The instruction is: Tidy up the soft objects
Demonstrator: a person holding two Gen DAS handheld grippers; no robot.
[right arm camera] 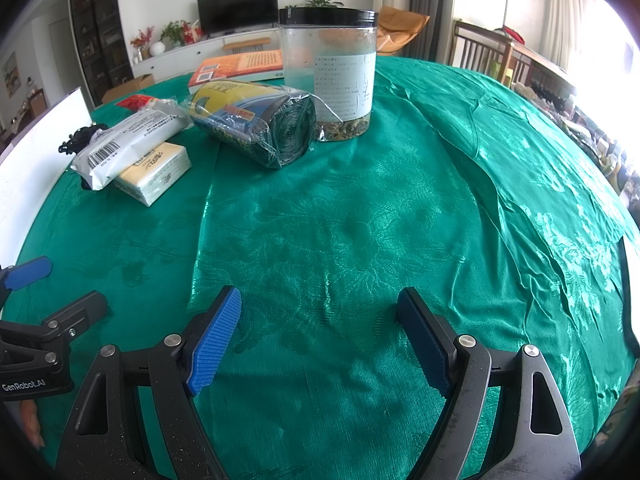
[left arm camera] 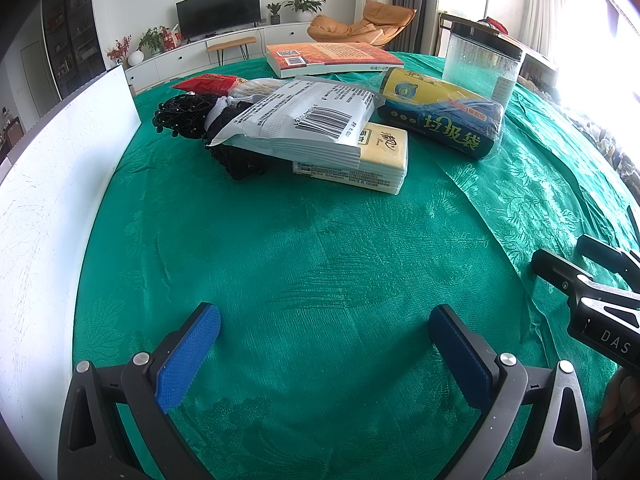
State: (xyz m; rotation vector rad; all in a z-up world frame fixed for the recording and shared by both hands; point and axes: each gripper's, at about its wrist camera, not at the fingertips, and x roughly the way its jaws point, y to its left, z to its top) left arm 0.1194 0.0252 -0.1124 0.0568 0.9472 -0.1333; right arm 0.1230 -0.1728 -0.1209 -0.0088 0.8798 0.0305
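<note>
On a green tablecloth [left arm camera: 320,240], far left to right: white board [left arm camera: 60,184], black lace fabric [left arm camera: 188,114], grey barcoded packet [left arm camera: 304,120] atop yellow tissue pack [left arm camera: 384,156], garbage-bag roll [left arm camera: 444,116] reading "垃圾袋", clear jar [right arm camera: 328,72]. Left gripper [left arm camera: 324,344] and right gripper [right arm camera: 320,336], marked "DAS", hover near, both spread wide and empty.

Two handheld grippers, the left gripper [left arm camera: 324,354] and right gripper [right arm camera: 320,338], share black angular frames with triangular cut-outs, silver round screws and ribbed blue finger pads [left arm camera: 188,360], with white lettering reading "DAS" and "GenRobot.AI" on their housings.
</note>
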